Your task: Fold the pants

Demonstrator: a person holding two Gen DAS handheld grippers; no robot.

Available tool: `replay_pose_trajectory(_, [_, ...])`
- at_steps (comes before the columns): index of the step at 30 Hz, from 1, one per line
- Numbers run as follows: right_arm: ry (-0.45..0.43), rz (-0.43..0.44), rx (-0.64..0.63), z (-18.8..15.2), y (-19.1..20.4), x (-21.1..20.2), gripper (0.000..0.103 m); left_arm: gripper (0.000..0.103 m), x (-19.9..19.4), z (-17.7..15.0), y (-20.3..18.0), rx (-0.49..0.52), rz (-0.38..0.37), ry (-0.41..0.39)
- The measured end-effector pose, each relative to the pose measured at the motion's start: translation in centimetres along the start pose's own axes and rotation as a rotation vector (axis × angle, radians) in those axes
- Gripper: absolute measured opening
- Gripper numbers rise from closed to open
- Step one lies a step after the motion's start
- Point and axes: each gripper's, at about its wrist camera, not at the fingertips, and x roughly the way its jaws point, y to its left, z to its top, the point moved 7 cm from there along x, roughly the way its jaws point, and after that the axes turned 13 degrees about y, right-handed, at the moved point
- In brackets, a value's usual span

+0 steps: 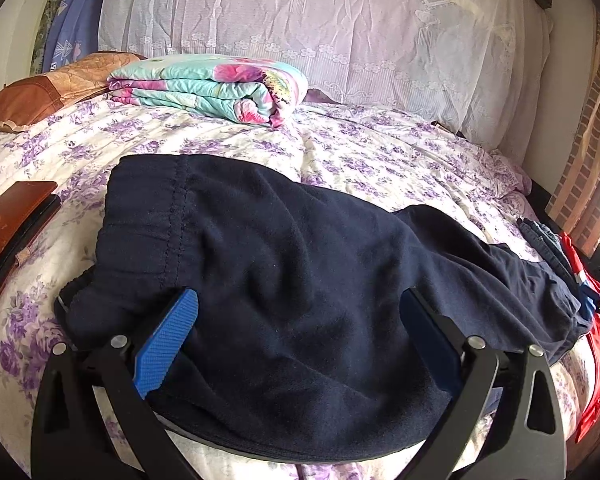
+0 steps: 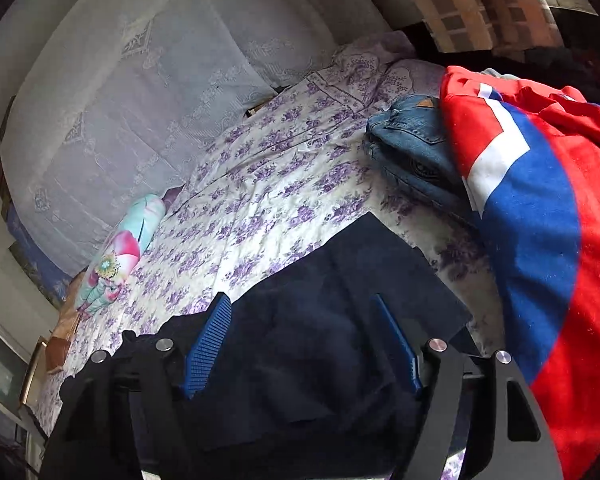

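Navy pants (image 1: 284, 248) stretch left-to-right across the bed (image 1: 380, 152); left tongs (image 1: 300, 308) gape wide over the waistband end, right tongs (image 2: 304, 312) wide over the legs.

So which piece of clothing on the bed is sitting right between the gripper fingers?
The dark navy pants, spread under both open grippers. The blue jeans and the red, white and blue garment lie off to the right.
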Motion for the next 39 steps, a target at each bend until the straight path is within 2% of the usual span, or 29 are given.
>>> replay_pose_trajectory(4, [0.004,0.015,0.055,-1.0,-2.0,-0.5,0.068,0.098,-0.1,-0.1,0.0,0.000,-0.009,0.001])
replay_pose_trajectory(8, [0.060,0.062,0.148,-4.1,-5.0,-0.8,0.063,0.098,0.1,0.0,-0.1,0.009,0.017,0.006])
replay_pose_trajectory(10, [0.091,0.086,0.177,-4.7,-5.7,0.0,0.048,0.098,0.2,0.0,-0.1,0.008,0.020,0.006])
replay_pose_trajectory(14, [0.110,0.078,0.176,-4.0,-5.4,1.6,0.044,0.098,0.1,0.0,-0.1,0.007,0.013,0.003])
replay_pose_trajectory(15, [0.112,0.070,0.170,-3.7,-5.4,2.0,0.040,0.098,0.1,0.0,-0.1,0.005,0.010,0.001])
replay_pose_trajectory(16, [0.109,0.062,0.166,-3.5,-5.3,2.2,0.031,0.098,0.1,0.0,-0.1,0.003,0.007,0.000])
replay_pose_trajectory(18, [0.086,0.066,0.152,-3.1,-4.9,1.8,0.014,0.098,0.1,0.0,-0.1,0.003,0.006,-0.001])
replay_pose_trajectory(21, [0.023,0.114,0.100,-2.5,-3.1,-1.9,0.009,0.098,0.0,0.0,0.0,0.001,-0.006,-0.001])
replay_pose_trajectory(24, [0.004,0.062,0.043,-2.8,-3.0,-5.3,0.008,0.098,-0.2,0.0,0.1,-0.010,-0.029,-0.005])
replay_pose_trajectory(25, [0.033,0.028,0.039,-3.3,-3.8,-5.2,0.008,0.098,-0.2,0.0,0.1,-0.010,-0.030,-0.004])
replay_pose_trajectory(28, [0.199,-0.068,0.109,-6.5,-8.1,-2.3,0.009,0.098,-0.1,0.0,0.1,-0.004,-0.022,0.001])
replay_pose_trajectory(29, [0.194,-0.034,0.120,-7.0,-8.7,-2.3,0.009,0.098,-0.1,0.0,0.1,-0.003,-0.022,0.003])
replay_pose_trajectory(31, [0.129,-0.055,0.115,-6.8,-8.3,-4.2,0.014,0.098,-0.1,0.0,0.1,0.001,-0.023,0.011])
replay_pose_trajectory(34, [-0.055,-0.194,-0.025,-4.7,-5.5,-8.4,0.015,0.098,-0.1,0.1,0.0,-0.002,-0.020,0.031])
replay_pose_trajectory(35, [-0.090,-0.206,-0.102,-4.2,-3.6,-9.1,0.015,0.098,-0.3,0.1,-0.1,-0.009,-0.015,0.034])
replay_pose_trajectory(37, [-0.089,-0.174,-0.229,-4.0,0.4,-8.6,0.022,0.098,-1.2,0.1,-1.1,-0.011,-0.045,0.031])
replay_pose_trajectory(39, [-0.029,-0.122,-0.349,-4.8,4.6,-5.8,0.030,0.098,-2.7,-0.1,-3.5,0.035,-0.110,0.017])
